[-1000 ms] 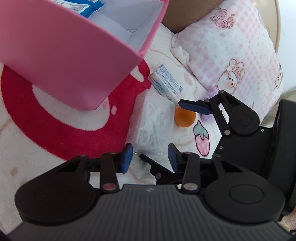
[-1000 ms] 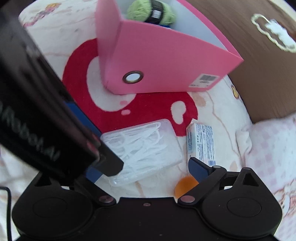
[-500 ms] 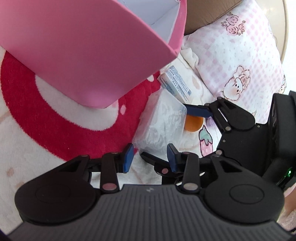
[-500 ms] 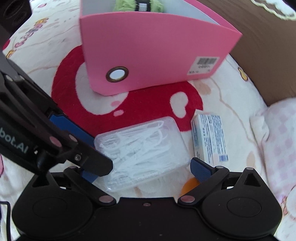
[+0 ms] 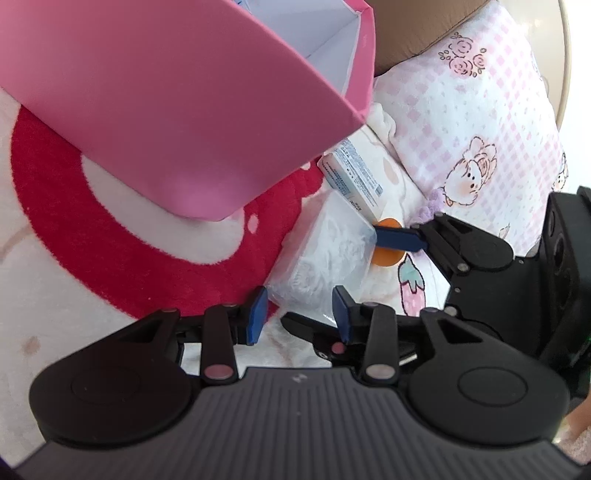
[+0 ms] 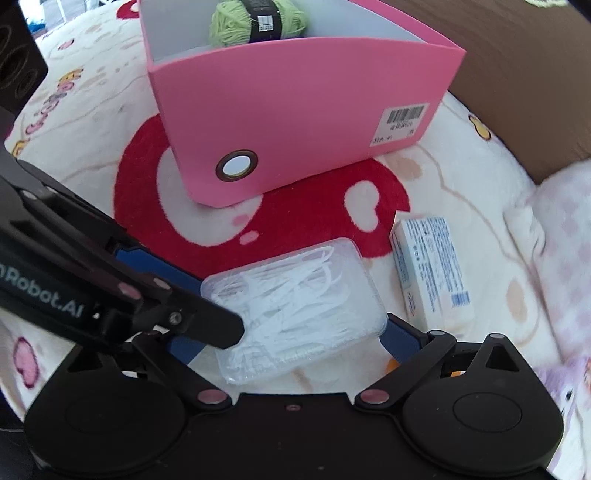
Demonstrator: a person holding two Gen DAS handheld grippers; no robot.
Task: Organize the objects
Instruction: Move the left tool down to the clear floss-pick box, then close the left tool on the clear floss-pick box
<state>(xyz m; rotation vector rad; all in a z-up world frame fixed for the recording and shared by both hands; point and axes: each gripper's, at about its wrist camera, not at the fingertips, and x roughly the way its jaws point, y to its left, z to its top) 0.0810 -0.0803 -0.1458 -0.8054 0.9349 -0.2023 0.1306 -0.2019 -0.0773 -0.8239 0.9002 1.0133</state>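
Note:
A clear plastic box of white floss picks [image 6: 295, 295] lies crosswise between the fingers of my right gripper [image 6: 288, 338], which is shut on its two short ends. In the left wrist view the clear box [image 5: 332, 254] sits tilted, with the right gripper [image 5: 334, 278] around it. My left gripper [image 5: 299, 302] is shut down to a narrow gap. The box's near corner lies just at its tips, and I see no grip on it. From the right wrist view the left gripper [image 6: 219, 306] reaches over the box's left end. The pink file box [image 6: 295, 122] stands behind and holds green yarn [image 6: 258, 20].
A white and blue carton [image 6: 430, 269] lies to the right of the clear box. A small orange object [image 5: 388, 254] lies behind the right gripper's pad. All of it rests on a fluffy white blanket with a red shape [image 6: 140, 192]. A pink checked pillow [image 5: 480, 129] is at the right.
The right gripper has rolled and the clear box turned with it, one side tipping up off the blanket. The pink box fills more of the left wrist view.

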